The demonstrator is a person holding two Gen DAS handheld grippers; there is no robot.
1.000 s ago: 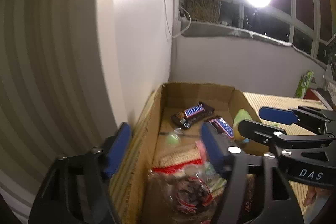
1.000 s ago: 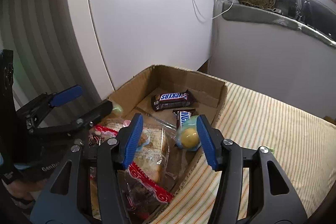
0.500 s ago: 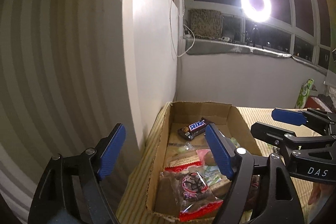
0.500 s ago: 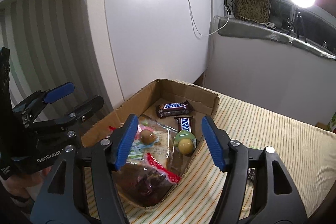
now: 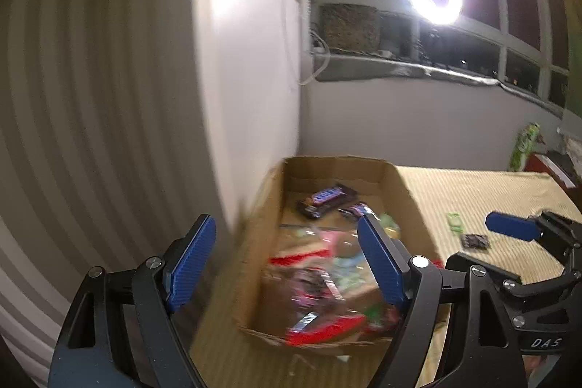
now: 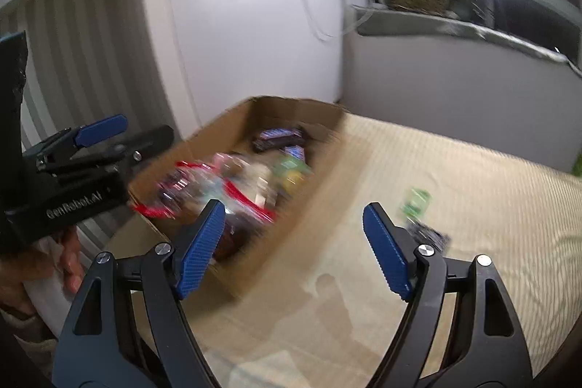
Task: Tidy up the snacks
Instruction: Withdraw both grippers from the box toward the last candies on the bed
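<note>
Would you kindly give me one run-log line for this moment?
left gripper: open, empty | right gripper: jaws just opened, empty | cardboard box: snacks inside | green packet, dark packet: on striped cloth

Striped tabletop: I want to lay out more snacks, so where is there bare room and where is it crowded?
Bare cloth runs from the cardboard box across to the right, broken only by a green packet and a dark packet close together. The strip in front of the right tool is also free. The box's near half is heaped with snacks; two chocolate bars lie at its far end.

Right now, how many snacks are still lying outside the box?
2. A small green packet lies on the striped cloth, and a dark packet lies just in front of it, nearer the camera. The picture is blurry, so others may be hidden.
</note>
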